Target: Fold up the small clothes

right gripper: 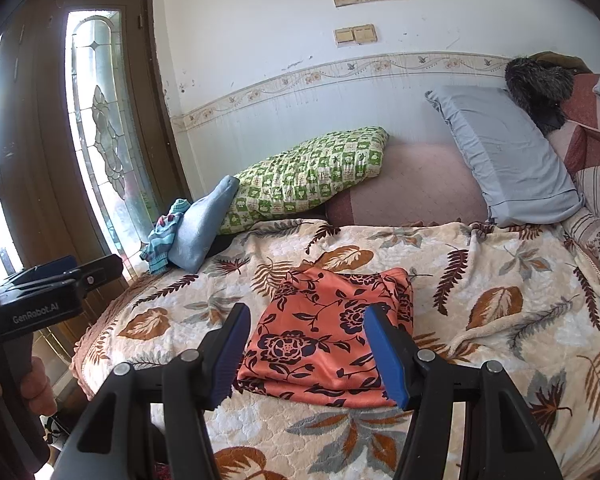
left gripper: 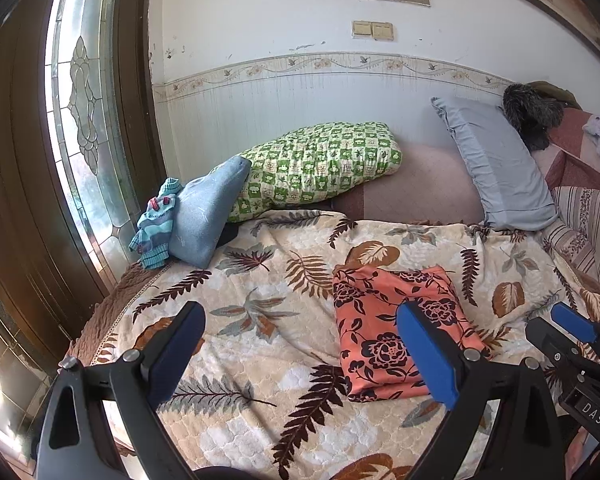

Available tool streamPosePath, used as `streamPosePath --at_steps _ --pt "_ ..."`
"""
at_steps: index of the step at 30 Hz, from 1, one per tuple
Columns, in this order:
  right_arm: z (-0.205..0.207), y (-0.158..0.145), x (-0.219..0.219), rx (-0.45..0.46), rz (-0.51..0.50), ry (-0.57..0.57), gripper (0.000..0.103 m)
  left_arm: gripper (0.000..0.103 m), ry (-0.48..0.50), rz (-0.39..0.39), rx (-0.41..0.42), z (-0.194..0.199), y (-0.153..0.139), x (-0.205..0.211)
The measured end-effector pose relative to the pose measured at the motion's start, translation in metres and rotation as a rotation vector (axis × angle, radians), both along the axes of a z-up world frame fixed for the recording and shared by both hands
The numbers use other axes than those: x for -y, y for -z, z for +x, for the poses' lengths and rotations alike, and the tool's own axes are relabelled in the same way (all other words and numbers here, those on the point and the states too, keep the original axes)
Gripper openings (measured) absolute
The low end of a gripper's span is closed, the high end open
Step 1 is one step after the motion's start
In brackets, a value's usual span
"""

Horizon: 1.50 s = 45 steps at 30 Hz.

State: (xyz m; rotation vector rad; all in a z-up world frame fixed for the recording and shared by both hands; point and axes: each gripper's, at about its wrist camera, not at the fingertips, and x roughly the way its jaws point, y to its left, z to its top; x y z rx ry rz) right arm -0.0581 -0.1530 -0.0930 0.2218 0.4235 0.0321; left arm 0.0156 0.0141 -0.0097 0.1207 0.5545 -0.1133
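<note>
A folded orange garment (left gripper: 396, 328) with dark flowers lies flat on the leaf-patterned blanket (left gripper: 256, 364). In the left wrist view my left gripper (left gripper: 300, 340) is open wide over bare blanket, and its right finger overlaps the garment's near part. My right gripper (left gripper: 560, 326) shows at the right edge. In the right wrist view the garment (right gripper: 320, 340) lies just beyond and below my right gripper (right gripper: 308, 354). That gripper is open, a finger near each near corner, and neither pad presses on the cloth. My left gripper (right gripper: 60, 276) hangs at the left, held by a hand (right gripper: 36, 380).
A small striped blue sweater (left gripper: 156, 224) leans against a blue cushion (left gripper: 208, 216) at the back left. A green checked pillow (left gripper: 320, 164) and a grey pillow (left gripper: 496, 164) rest against the wall. A dark furry item (left gripper: 532, 112) lies far right. A glazed wooden door (left gripper: 84, 120) borders the bed's left.
</note>
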Motion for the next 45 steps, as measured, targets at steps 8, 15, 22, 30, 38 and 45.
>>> streamPosePath --at_steps 8,15,22,30,38,45 --pt "0.003 0.002 0.002 -0.012 0.004 -0.002 0.064 0.097 0.004 0.01 -0.005 0.002 0.0 0.002" --pt "0.004 -0.003 0.002 -0.004 0.004 0.002 0.064 0.097 0.009 0.006 0.008 0.001 -0.005 0.003" --pt "0.003 -0.008 -0.004 0.009 -0.011 -0.007 0.064 0.097 0.006 0.002 0.026 -0.003 -0.011 0.003" --pt "0.002 -0.011 -0.009 0.015 -0.024 -0.012 0.064 0.097 0.009 -0.011 0.039 -0.007 -0.016 0.0" --pt "0.003 -0.01 -0.008 0.009 -0.022 -0.01 0.064 0.097 0.025 -0.023 0.031 -0.008 -0.016 0.001" --pt "0.003 -0.009 -0.009 0.007 -0.026 -0.008 0.064 0.097 0.033 -0.034 0.019 -0.004 -0.014 0.002"
